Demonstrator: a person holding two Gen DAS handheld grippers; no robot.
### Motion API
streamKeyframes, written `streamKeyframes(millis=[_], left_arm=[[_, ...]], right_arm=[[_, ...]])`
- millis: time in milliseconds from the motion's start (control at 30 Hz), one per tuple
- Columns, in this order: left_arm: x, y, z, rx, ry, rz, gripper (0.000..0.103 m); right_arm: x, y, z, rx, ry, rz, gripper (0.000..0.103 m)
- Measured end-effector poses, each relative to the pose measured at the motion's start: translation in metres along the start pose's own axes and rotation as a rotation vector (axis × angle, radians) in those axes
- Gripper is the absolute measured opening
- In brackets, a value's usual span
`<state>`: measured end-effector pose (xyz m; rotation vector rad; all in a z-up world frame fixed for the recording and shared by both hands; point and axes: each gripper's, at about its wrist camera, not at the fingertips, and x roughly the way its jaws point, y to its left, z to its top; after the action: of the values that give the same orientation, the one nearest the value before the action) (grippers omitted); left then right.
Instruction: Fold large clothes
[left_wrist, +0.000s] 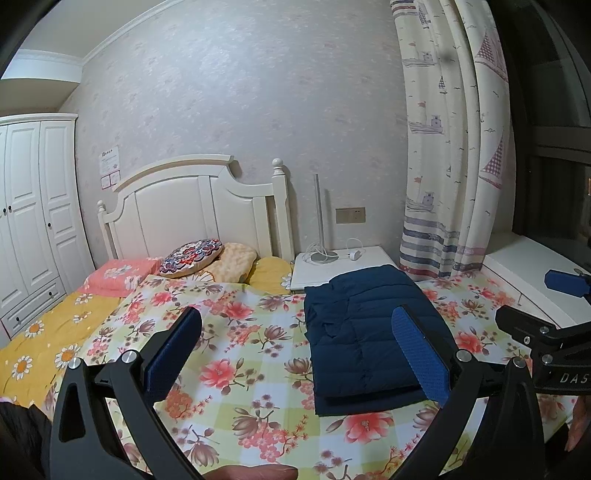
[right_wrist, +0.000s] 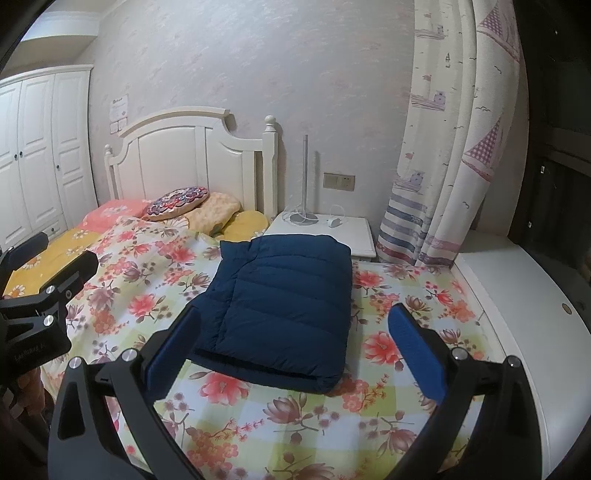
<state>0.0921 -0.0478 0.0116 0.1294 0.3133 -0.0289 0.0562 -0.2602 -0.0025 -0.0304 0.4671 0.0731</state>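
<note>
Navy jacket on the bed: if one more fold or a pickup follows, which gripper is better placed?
Probably the right gripper: the folded navy jacket lies straight ahead between its open fingers. From the left gripper, also open, the jacket sits off to the right, behind its right finger.

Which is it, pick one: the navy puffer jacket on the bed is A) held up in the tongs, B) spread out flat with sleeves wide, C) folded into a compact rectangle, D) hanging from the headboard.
C: the navy puffer jacket lies folded in a neat rectangle on the floral quilt, with both tongs open and empty above the bed.
</note>
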Motion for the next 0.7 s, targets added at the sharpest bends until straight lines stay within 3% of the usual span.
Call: streamKeyframes(millis=[333,433,567,667,700], left_arm=[[0.001,0.000,-0.001,-0.001,0.000,-0.005,0.099],[0.004,-0.001,-0.004,-0.015,0.005,-0.048,0.099],[0.034,-0.002,-0.015,-0.052,0.092,-0.144,0.099],[0.080,0.006,-0.026,-0.036,0.198,-0.143,0.099],[0.102,0.019,-0.029,-0.054,0.248,-0.126,0.099]], right_arm=[[0.008,0.003,-0.003,-0.007,0.017,0.011,0.100],[0.020,0.004,-0.009,-0.011,0.040,0.017,0.100],[0.049,0.001,-0.021,-0.008,0.096,0.031,0.100],[0.070,-0.017,-0.026,-0.006,0.123,0.010,0.100],[0.080,-0.039,-0.025,0.004,0.140,-0.020,0.100]])
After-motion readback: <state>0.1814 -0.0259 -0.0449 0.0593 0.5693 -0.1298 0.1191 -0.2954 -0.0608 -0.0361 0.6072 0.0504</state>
